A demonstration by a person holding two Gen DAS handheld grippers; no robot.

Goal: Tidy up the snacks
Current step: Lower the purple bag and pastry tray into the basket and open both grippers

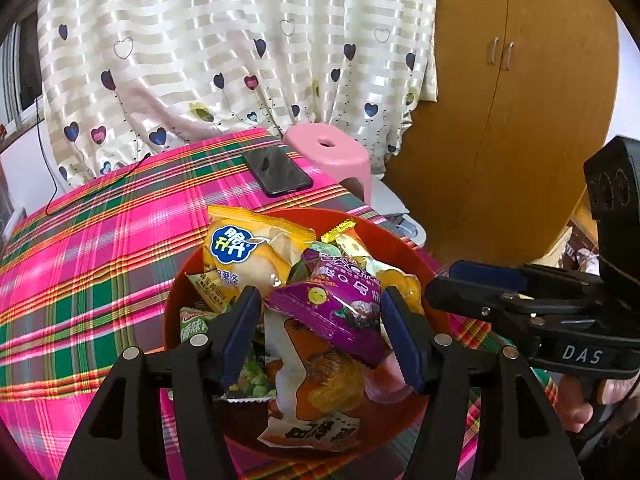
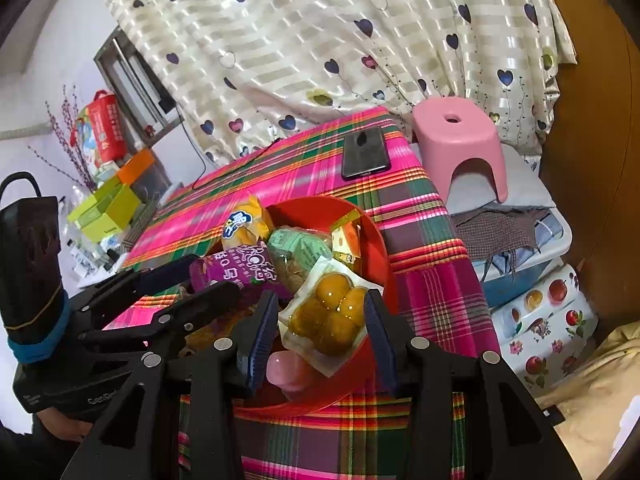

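A red bowl [image 1: 176,300] full of snack packets sits on the plaid tablecloth. My left gripper [image 1: 320,336] is open above the bowl, its pads either side of a purple packet [image 1: 340,304]. A yellow chips bag [image 1: 244,256] and an orange-white packet [image 1: 320,392] lie around it. My right gripper [image 2: 320,336] is open over the bowl's [image 2: 376,240] right side, its pads flanking a clear packet of yellow balls [image 2: 332,320]. A pink sausage-like snack [image 2: 288,372] lies under it. The purple packet [image 2: 236,268] is to the left there. The right gripper [image 1: 452,284] also shows in the left view.
A black phone [image 1: 276,172] lies at the far end of the table [image 1: 80,280], with a black cable [image 1: 48,184] to its left. A pink stool [image 2: 460,148] stands on stacked boxes right of the table. A curtain and a wooden wardrobe [image 1: 520,120] stand behind. Boxes [image 2: 108,208] are at left.
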